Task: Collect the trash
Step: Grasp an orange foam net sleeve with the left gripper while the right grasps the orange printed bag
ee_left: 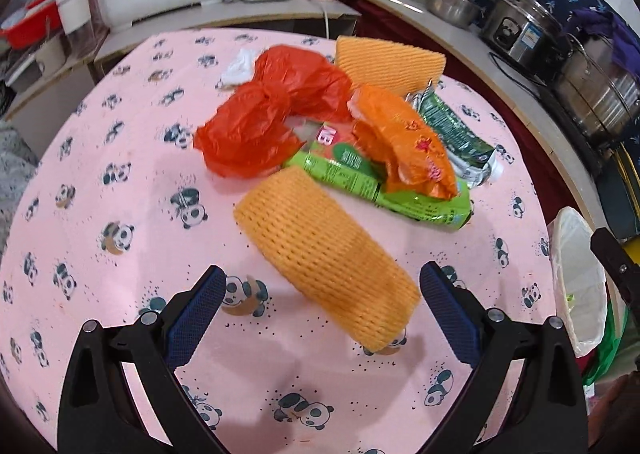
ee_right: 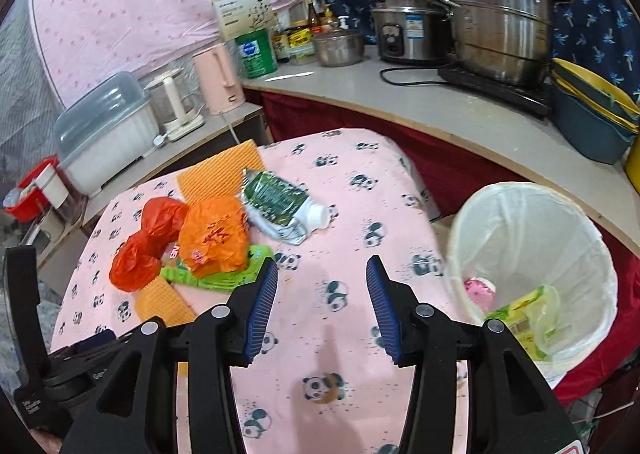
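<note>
A heap of trash lies on the pink panda tablecloth (ee_left: 120,158): a red plastic bag (ee_left: 264,114), an orange bag (ee_left: 404,138), a green wrapper (ee_left: 360,178), a crushed green-and-silver pouch (ee_left: 452,126) and two orange foam nets (ee_left: 324,254) (ee_left: 388,62). My left gripper (ee_left: 320,286) is open, its blue pads either side of the near foam net without touching it. My right gripper (ee_right: 322,286) is open over bare cloth, with the heap (ee_right: 212,238) to its left and the white-lined bin (ee_right: 532,254) to its right. The bin holds a pink scrap and a green wrapper.
A curved counter (ee_right: 400,94) behind the table carries steel pots, a rice cooker, bottles and a pink kettle (ee_right: 218,78). A covered white container (ee_right: 104,126) and a red box stand at the far left. The bin (ee_left: 576,278) stands off the table's right edge.
</note>
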Demonstrator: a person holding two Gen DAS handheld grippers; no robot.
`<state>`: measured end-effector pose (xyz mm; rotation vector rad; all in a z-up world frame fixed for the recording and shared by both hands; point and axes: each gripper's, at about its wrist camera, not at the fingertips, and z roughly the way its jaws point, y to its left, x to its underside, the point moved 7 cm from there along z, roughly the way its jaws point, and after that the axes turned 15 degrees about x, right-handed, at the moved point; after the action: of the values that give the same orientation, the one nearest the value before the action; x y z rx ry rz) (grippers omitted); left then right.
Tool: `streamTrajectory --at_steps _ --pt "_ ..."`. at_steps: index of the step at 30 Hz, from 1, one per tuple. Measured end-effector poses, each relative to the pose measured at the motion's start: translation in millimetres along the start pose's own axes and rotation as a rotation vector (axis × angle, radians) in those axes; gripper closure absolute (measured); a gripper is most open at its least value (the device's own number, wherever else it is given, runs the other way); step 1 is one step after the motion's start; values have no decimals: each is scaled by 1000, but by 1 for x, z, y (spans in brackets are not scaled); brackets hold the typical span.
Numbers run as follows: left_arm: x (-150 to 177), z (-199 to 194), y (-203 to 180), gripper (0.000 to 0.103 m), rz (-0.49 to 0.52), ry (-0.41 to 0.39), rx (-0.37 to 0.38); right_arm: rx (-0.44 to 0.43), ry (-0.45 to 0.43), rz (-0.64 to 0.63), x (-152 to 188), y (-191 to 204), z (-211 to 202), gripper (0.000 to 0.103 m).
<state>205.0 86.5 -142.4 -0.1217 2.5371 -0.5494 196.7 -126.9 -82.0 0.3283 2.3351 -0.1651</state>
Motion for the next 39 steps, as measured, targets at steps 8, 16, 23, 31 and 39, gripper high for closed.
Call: streamTrajectory --at_steps 8,16,23,31,39 --pt "10 40 5 27 -73 101 15 -34 28 -43 1 28 17 57" --pt "3 40 -1 79 -51 92 78 -109 65 -76 -3 62 33 57" --pt "-16 12 9 83 -33 23 51 -150 80 -142 -5 102 49 57" --pt "-43 -8 34 83 -75 -42 30 -169 118 -189 -1 135 72 57" --pt "-46 -3 38 83 -86 -27 50 -165 129 -225 8 144 85 77"
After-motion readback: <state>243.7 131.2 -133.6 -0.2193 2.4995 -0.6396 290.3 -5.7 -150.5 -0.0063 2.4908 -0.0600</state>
